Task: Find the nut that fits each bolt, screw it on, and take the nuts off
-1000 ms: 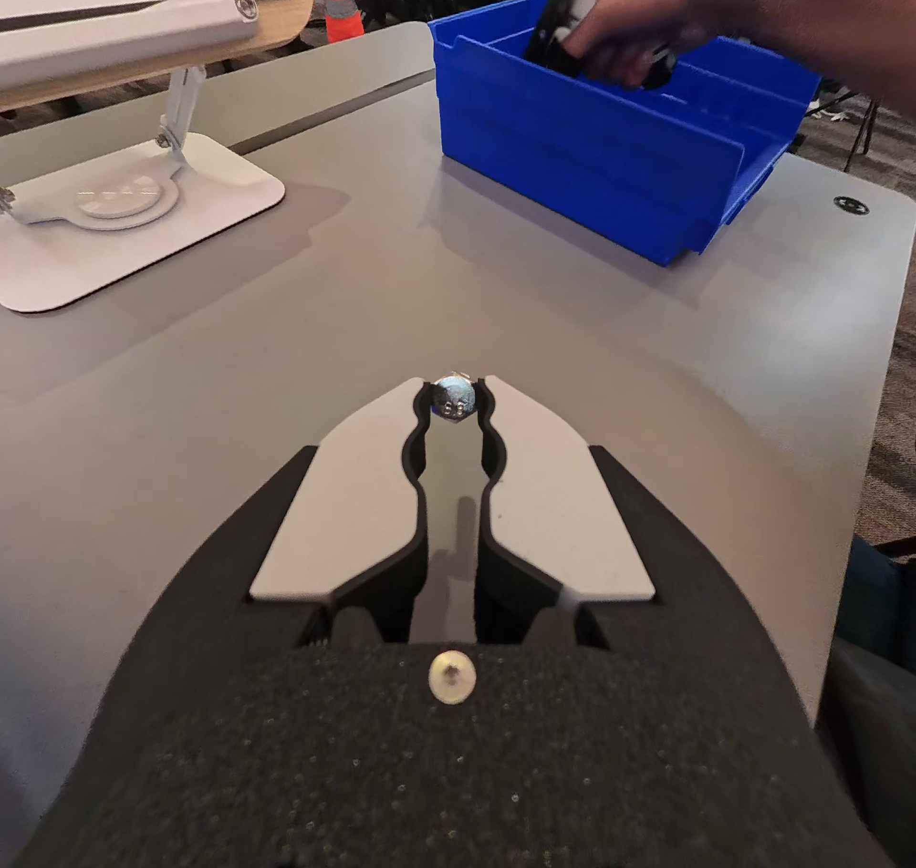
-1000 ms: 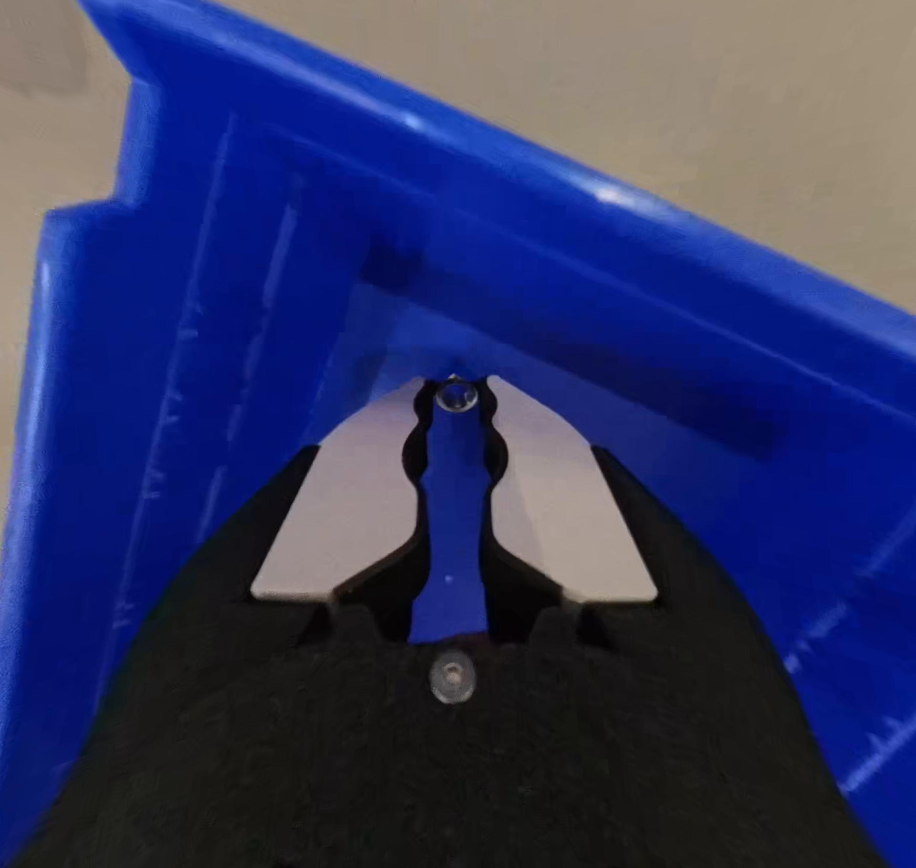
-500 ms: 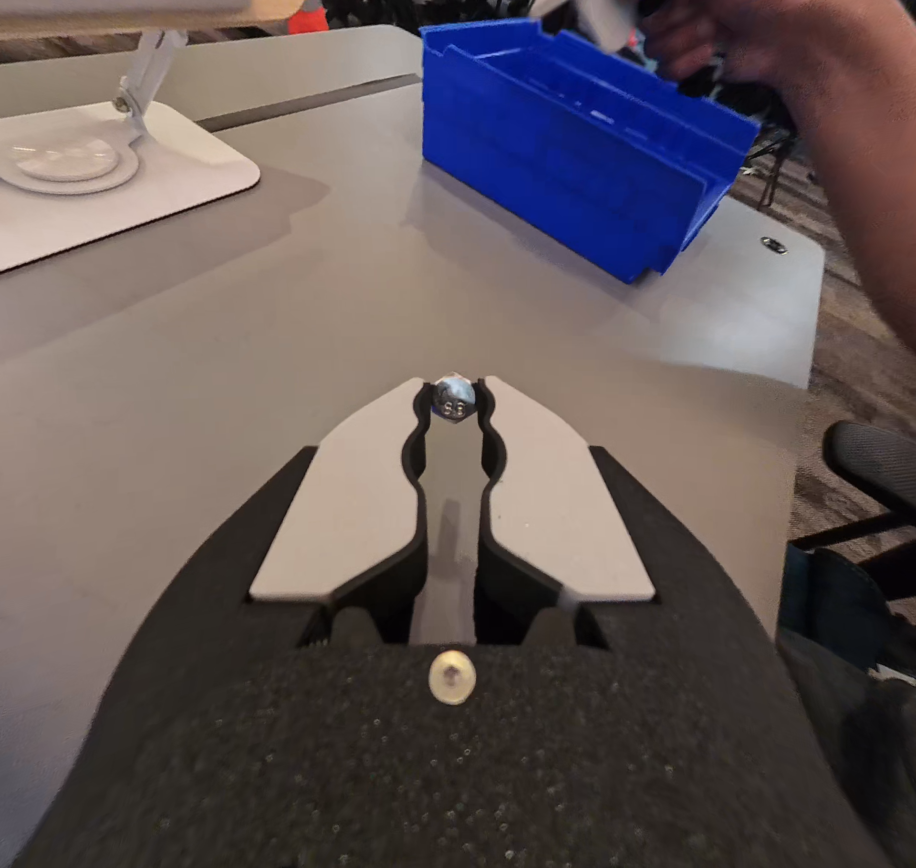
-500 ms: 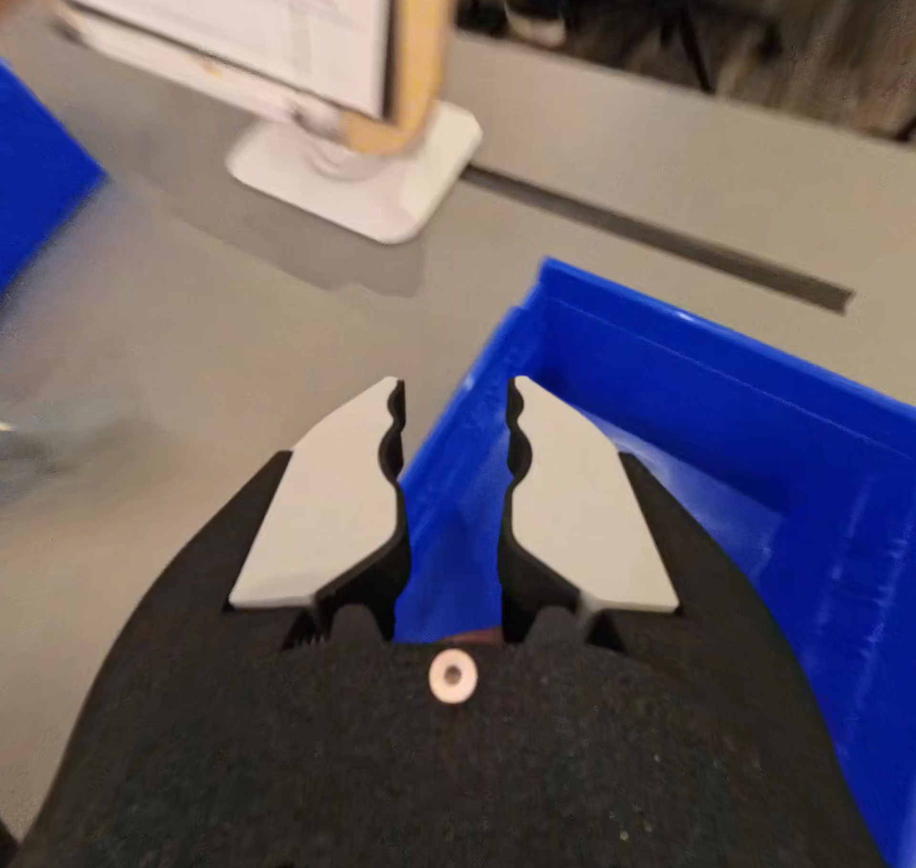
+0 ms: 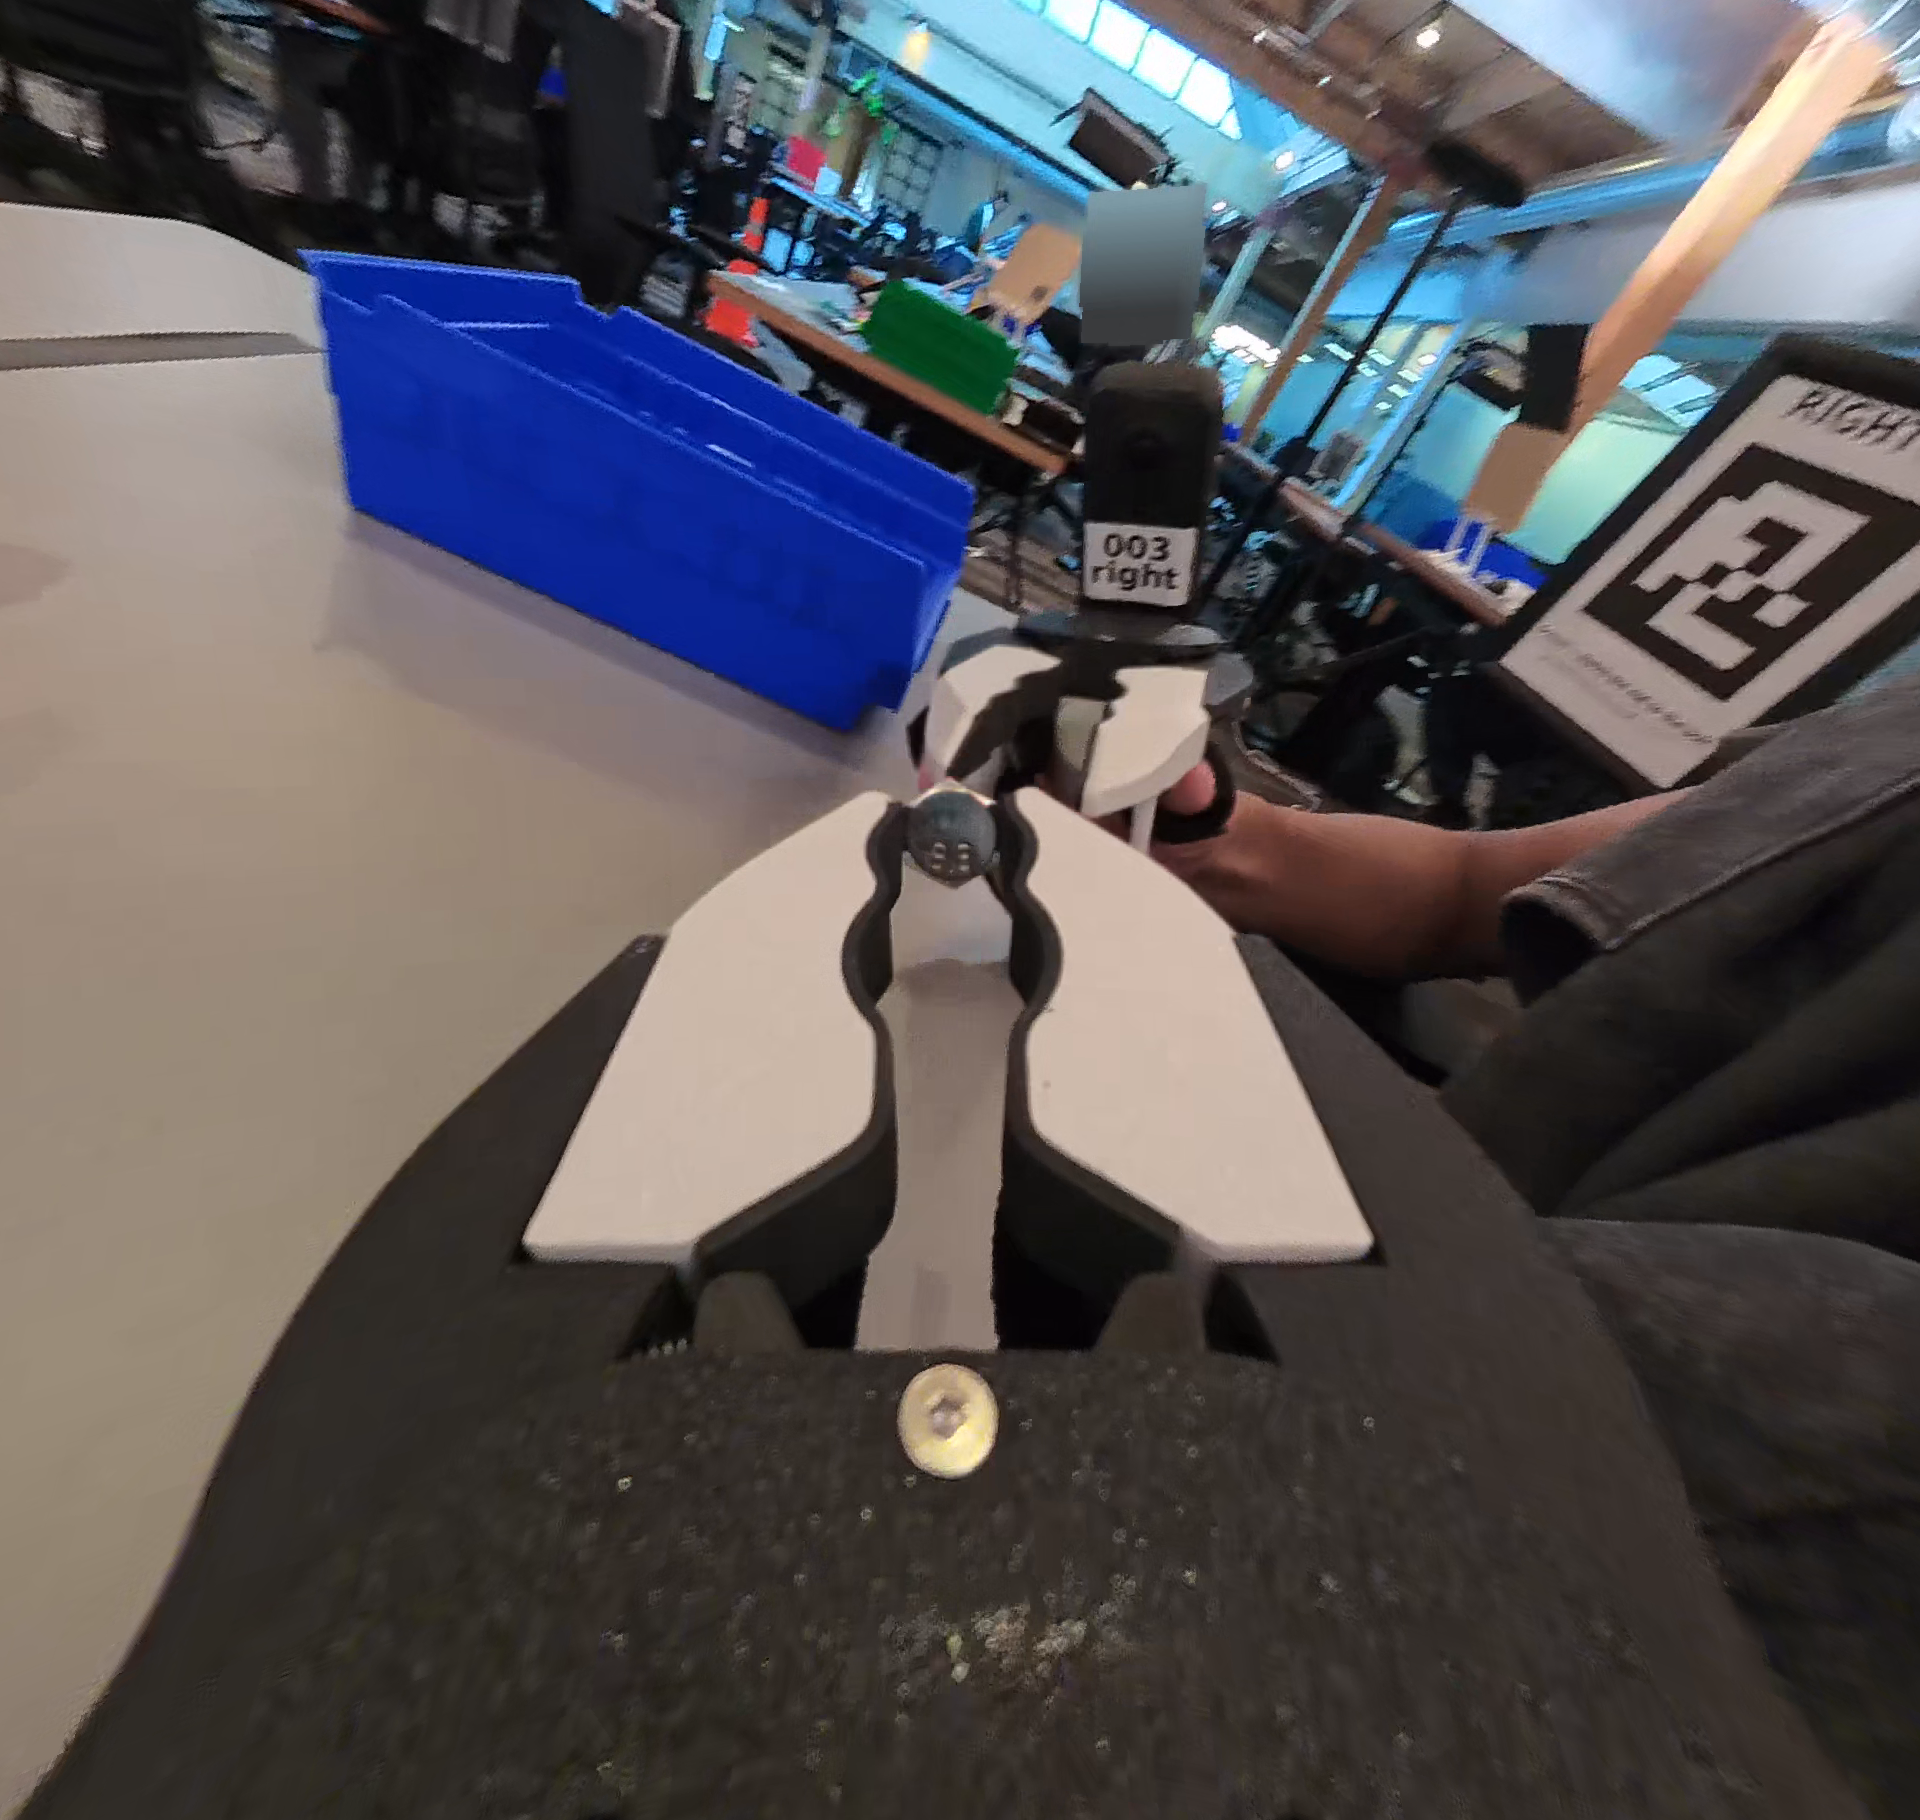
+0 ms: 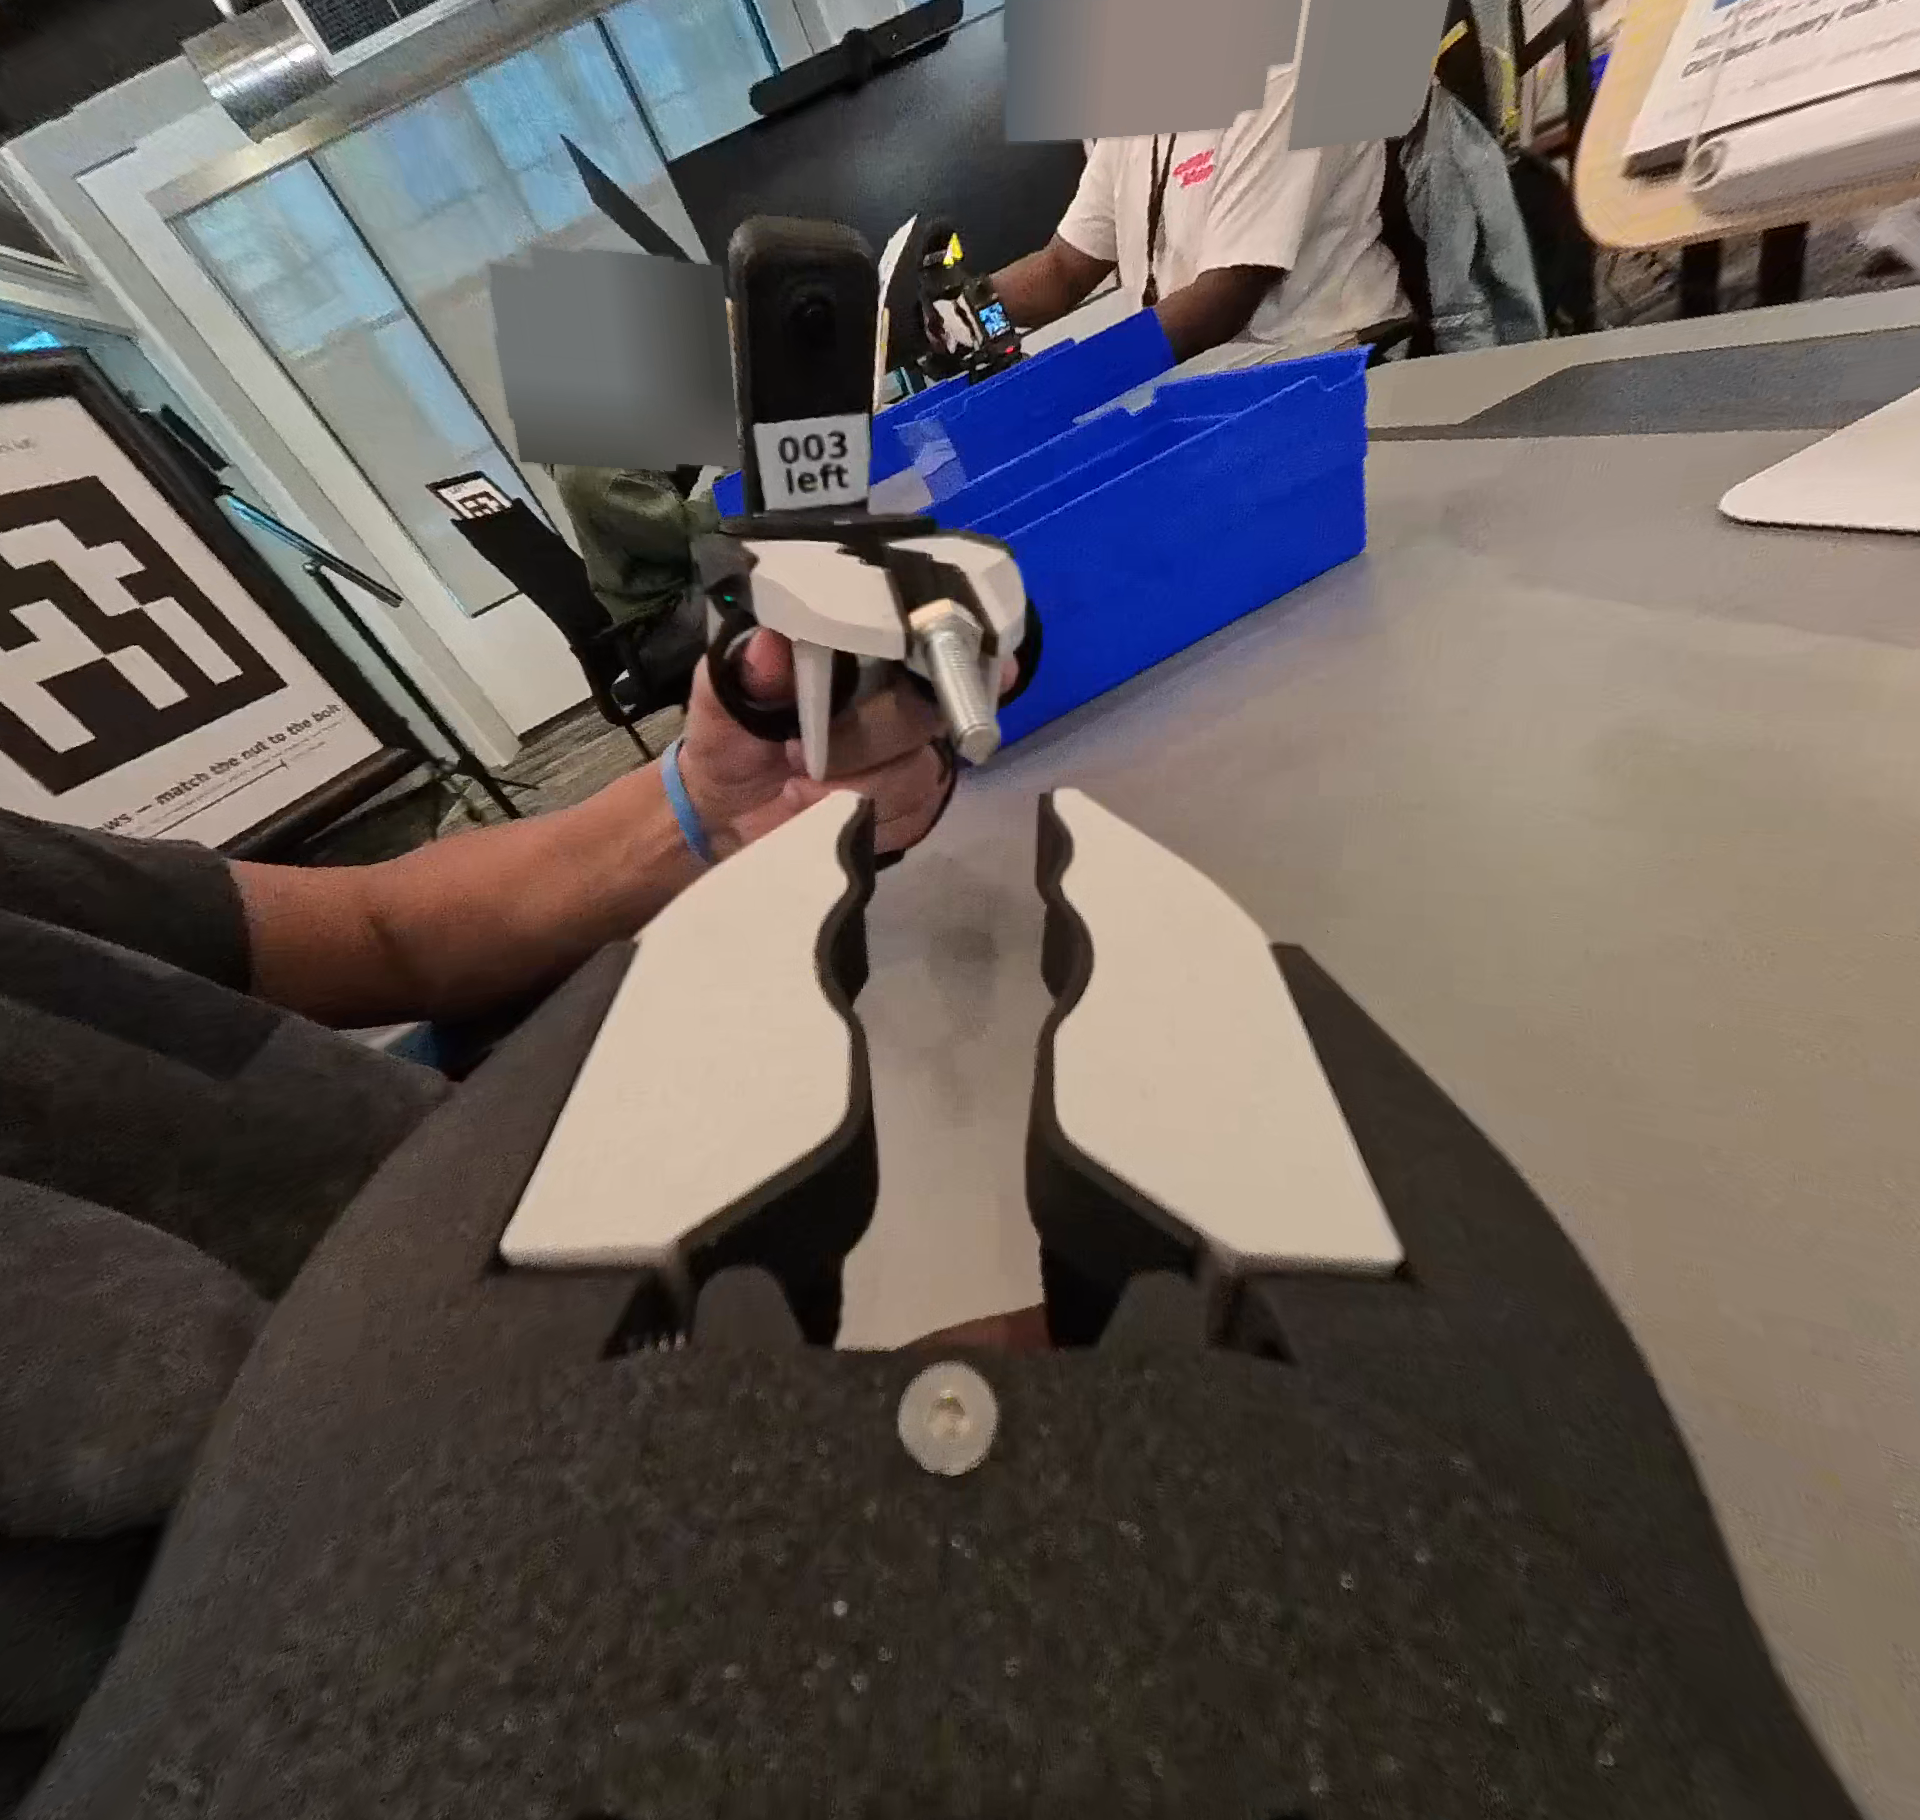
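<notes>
My left gripper (image 5: 951, 814) is shut on the hex head of a silver bolt (image 5: 948, 843), held above the grey table (image 5: 260, 835). In the right wrist view the left gripper (image 6: 940, 617) holds this bolt (image 6: 961, 684) with its bare threaded shank pointing down toward my right gripper. My right gripper (image 6: 951, 814) is open and empty, a short way in front of the bolt's tip. It also shows in the left wrist view (image 5: 1055, 731), just beyond the bolt, facing it. No nut is visible. The blue bin (image 5: 623, 492) stands behind on the table; its contents are hidden.
The blue bin (image 6: 1143, 503) sits at the far side of the table. A white stand base (image 6: 1849, 482) lies at the right edge. A person in a white shirt (image 6: 1226, 212) sits beyond the bin. A marker sign (image 6: 125, 617) stands to the left, off the table. The left gripper's tips are roughly 5 cm from the right gripper's.
My right gripper let go of a small nut inside the blue bin, opened, left the bin and now faces the left gripper. My left gripper swung right, still holding the bolt.
</notes>
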The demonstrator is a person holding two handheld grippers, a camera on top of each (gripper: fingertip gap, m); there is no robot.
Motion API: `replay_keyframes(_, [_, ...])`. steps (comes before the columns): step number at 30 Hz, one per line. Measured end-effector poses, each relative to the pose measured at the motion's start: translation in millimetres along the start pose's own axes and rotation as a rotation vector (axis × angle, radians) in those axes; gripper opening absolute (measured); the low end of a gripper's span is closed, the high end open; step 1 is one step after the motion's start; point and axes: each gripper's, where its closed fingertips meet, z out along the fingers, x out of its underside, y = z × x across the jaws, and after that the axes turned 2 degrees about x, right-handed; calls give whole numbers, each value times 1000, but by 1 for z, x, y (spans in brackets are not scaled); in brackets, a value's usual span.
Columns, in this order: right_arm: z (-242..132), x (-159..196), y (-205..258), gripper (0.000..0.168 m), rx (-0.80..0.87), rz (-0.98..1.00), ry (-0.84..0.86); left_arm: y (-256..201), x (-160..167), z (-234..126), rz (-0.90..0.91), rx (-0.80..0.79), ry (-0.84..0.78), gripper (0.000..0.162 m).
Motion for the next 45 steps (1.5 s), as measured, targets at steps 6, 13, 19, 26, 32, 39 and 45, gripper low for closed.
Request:
replay_keyframes(6, [13, 17, 12, 29, -91, 42, 32, -14, 14, 14, -38, 103, 36, 17])
replay_keyframes(13, [12, 21, 13, 10, -59, -55, 56, -19, 23, 22, -14, 112, 86, 17])
replay_keyframes(19, [-13, -11, 9, 10, 37, -128, 20, -9, 2, 6, -11, 28, 18, 59])
replay_keyframes(26, [-165, -109, -50, 10, 465, -242, 205, 34, 21, -23, 58, -419, 113, 62])
replay_keyframes(32, [-298, -50, -151, 10, 754, -155, 1104, 14, 31, -8, 182, -429, 212, 58])
replay_keyframes(39, [-321, 0, -197, 10, 741, -14, 1666, -14, 39, 14, 75, -259, 196, 55])
replay_keyframes(45, [-327, 15, -214, 11, 766, 94, 1745, -15, 35, 8, 36, -248, 169, 55])
